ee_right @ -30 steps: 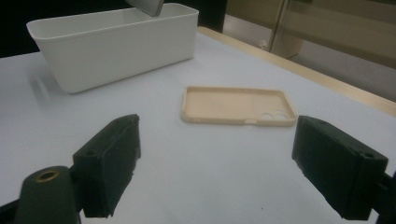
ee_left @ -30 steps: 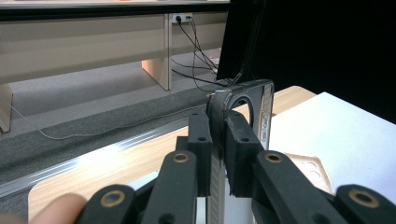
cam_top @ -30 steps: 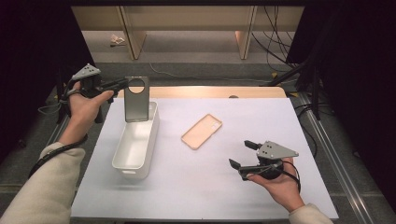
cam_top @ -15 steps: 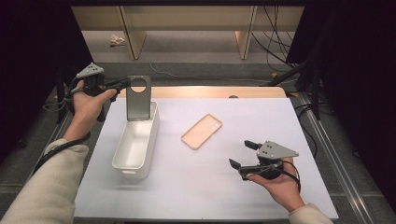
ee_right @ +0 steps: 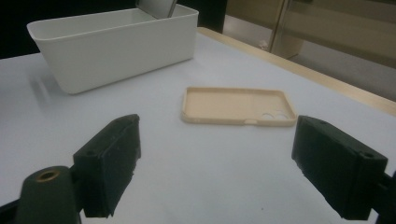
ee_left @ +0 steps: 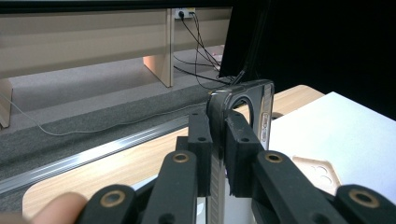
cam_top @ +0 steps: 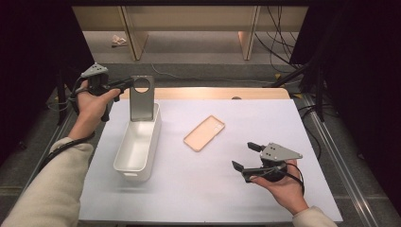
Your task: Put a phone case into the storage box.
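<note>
At the far left of the white-covered table [cam_top: 283, 118], the left gripper [cam_top: 124, 85] is clamped on the edge of a grey phone case with a round camera cutout [cam_top: 142, 97]. In the left gripper view its two black jaws pinch the case's thin side wall between them. The case stands upright, long axis vertical, cutout at the top, its lower end down inside the far end of a long white plastic bin [cam_top: 137, 146]. Near the table's front right, the right gripper [cam_top: 248, 156] rests in the hand with its jaws spread wide, holding nothing. Ahead of it a flat peach-coloured phone case [ee_right: 238, 106] lies open side up on the table, long axis diagonal, well apart from the bin.
</note>
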Demonstrator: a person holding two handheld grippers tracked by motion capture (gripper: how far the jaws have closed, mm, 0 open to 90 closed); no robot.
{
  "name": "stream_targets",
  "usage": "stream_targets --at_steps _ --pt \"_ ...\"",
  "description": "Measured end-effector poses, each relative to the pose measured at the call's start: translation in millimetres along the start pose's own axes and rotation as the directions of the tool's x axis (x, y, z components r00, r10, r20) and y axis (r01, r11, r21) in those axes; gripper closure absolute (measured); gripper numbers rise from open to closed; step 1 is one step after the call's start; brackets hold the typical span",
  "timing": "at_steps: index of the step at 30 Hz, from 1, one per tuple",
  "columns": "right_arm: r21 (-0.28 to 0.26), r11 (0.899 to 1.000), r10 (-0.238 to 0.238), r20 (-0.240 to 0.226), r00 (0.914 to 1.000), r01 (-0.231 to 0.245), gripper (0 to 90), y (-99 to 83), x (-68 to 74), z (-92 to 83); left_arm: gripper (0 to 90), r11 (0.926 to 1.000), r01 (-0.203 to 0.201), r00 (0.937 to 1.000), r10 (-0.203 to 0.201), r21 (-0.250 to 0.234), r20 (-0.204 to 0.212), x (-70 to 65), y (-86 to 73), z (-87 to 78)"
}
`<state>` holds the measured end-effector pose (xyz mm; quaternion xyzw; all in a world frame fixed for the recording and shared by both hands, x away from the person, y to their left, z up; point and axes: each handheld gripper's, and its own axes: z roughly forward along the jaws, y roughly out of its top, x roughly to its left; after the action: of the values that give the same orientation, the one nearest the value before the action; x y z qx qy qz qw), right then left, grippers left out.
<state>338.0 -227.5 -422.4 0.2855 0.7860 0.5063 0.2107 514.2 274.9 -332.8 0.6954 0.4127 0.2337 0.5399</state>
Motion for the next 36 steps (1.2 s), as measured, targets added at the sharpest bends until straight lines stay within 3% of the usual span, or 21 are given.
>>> stream_targets --at_steps 36 --pt "-0.002 1.0 0.005 -0.002 1.0 -0.005 16.6 -0.6 -0.8 0.1 81.9 0.9996 0.003 0.9999 -0.003 0.028 -0.015 2.3 -7.2 16.4"
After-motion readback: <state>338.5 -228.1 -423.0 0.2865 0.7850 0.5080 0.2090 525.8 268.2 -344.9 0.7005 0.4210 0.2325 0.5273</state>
